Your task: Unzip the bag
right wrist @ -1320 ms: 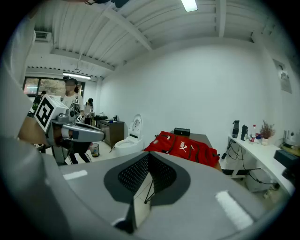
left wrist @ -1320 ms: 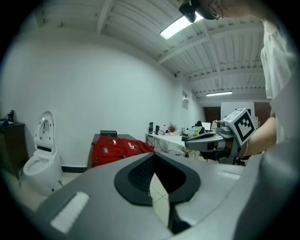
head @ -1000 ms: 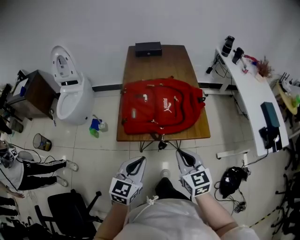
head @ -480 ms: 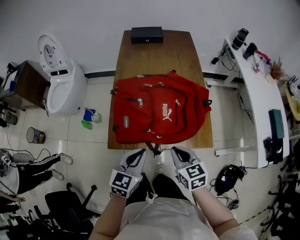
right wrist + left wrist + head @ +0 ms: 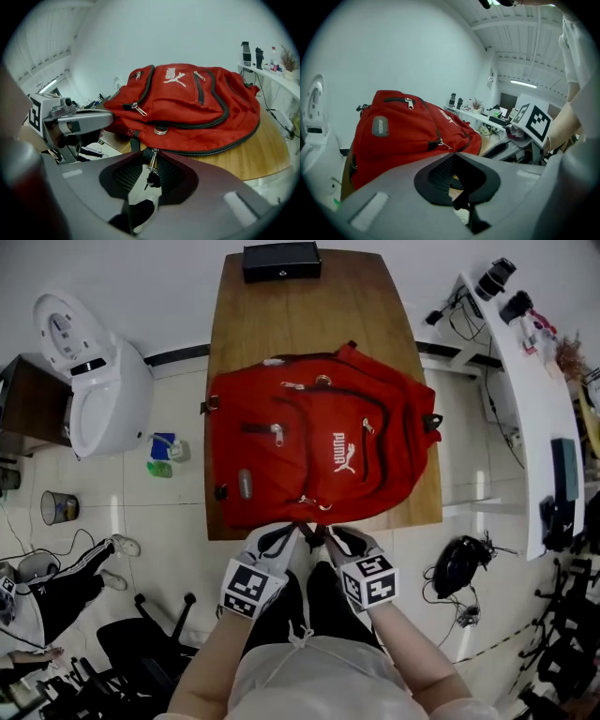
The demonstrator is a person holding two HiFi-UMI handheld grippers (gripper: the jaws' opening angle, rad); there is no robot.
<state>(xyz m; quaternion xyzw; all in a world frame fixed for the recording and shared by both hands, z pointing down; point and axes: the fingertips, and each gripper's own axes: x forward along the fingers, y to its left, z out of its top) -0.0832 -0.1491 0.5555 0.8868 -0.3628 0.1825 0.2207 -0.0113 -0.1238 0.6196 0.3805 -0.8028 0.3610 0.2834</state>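
Observation:
A red backpack (image 5: 319, 446) lies flat on a wooden table (image 5: 309, 315), its zips shut. Both grippers are at its near edge, over the table's front rim. My left gripper (image 5: 277, 538) is open; in the left gripper view (image 5: 454, 171) only wood and a dark strap show between its jaws, with the backpack (image 5: 403, 136) beyond. My right gripper (image 5: 341, 540) is open too. In the right gripper view (image 5: 148, 176) a metal zip pull (image 5: 151, 163) of the main zip hangs in the gap between its jaws, under the backpack (image 5: 187, 108).
A black box (image 5: 281, 261) sits at the table's far end. A white toilet-shaped unit (image 5: 94, 381) stands at the left, and a white desk (image 5: 520, 381) with gear runs along the right. On the floor are a bin (image 5: 58, 507), a black chair (image 5: 141, 652) and a dark bag (image 5: 461, 563).
Both grippers have moved forward from over the floor to the backpack's near edge. The view has closed in on the table. Their jaws have stayed open.

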